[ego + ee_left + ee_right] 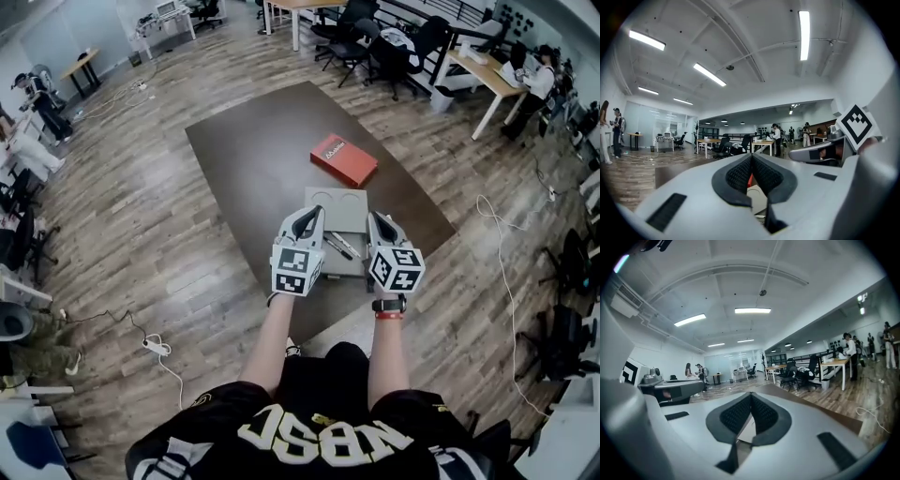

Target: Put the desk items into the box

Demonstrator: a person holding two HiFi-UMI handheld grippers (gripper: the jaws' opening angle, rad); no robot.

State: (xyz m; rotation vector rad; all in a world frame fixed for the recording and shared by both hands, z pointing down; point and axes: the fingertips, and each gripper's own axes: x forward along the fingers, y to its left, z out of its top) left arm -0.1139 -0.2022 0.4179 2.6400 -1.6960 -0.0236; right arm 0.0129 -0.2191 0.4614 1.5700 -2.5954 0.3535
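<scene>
Near edge of the dark table [246, 150]: person stands close to it, both forearms stretched forward, roughly parallel and side by side. Black watch with a red band [388, 306] on the right wrist.

Left gripper [315, 214] is held about level and pointing away from the body, marker cube facing up toward the head camera. Its own view shows the left gripper [751, 157] clenched, ribbed pads meeting at the tips and nothing pinched between them.

Right gripper [374, 217] is alongside and near the left, not touching it, nose dipped slightly. Its own view shows the right gripper [751, 395] also clenched tip to tip and empty.

Both noses hang over the grey tray [337, 208], which sits near the table's near edge and has two round recesses at its far end. Pens [339, 246] lie on the tray's near part, between the two grippers; how many, cannot tell.

Red box [344, 159] lies flat on the table just beyond the tray, turned at an angle to it, a narrow gap between the two. In the left gripper view a sliver of red shows through the gap below the pads.

Each gripper shows at the edge of the other's view.
</scene>
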